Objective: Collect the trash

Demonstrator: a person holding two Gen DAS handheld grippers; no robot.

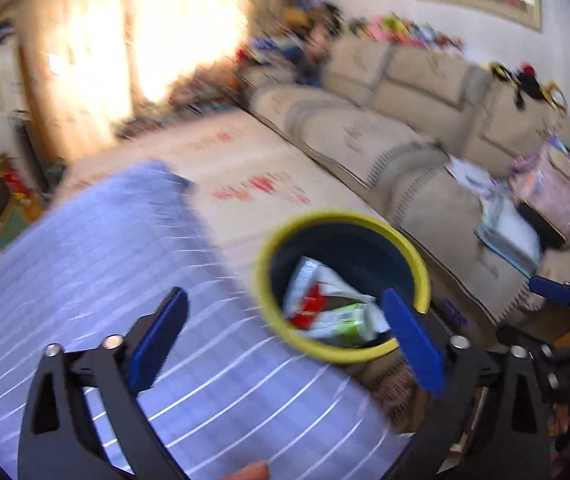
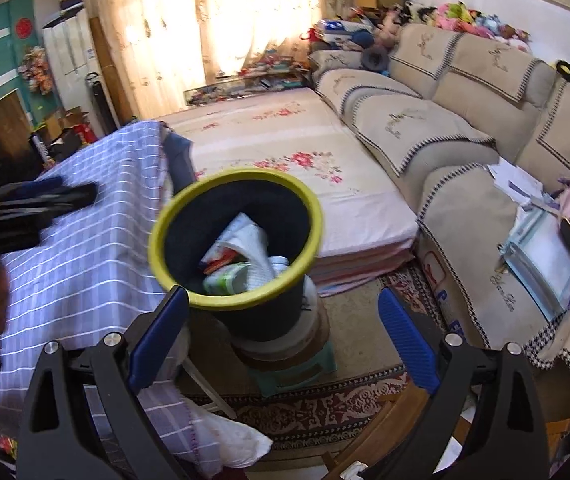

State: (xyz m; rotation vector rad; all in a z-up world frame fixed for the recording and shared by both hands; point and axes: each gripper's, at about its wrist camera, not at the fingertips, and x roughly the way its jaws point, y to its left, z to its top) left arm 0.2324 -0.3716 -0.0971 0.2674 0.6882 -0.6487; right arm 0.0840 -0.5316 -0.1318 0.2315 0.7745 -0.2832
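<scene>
A dark trash bin with a yellow rim [image 1: 341, 216] [image 2: 237, 174] stands beside the table. It holds crumpled wrappers [image 1: 325, 300] [image 2: 241, 256] in white, red and green. In the left wrist view my left gripper [image 1: 285, 336] hovers above the table's edge and the near rim of the bin, jaws wide apart and nothing between them. My right gripper [image 2: 283, 338] is open and empty too, just in front of the bin and a little above its base. From the right wrist view the left gripper [image 2: 33, 200] shows at the far left over the cloth.
A blue checked cloth [image 1: 105, 260] [image 2: 85, 240] covers the table on the left. The bin rests on a round base atop a green stool [image 2: 293, 368] on a patterned rug [image 2: 325, 404]. Behind are a flowered mattress [image 2: 285, 152] and a beige sofa [image 2: 445, 120] strewn with papers.
</scene>
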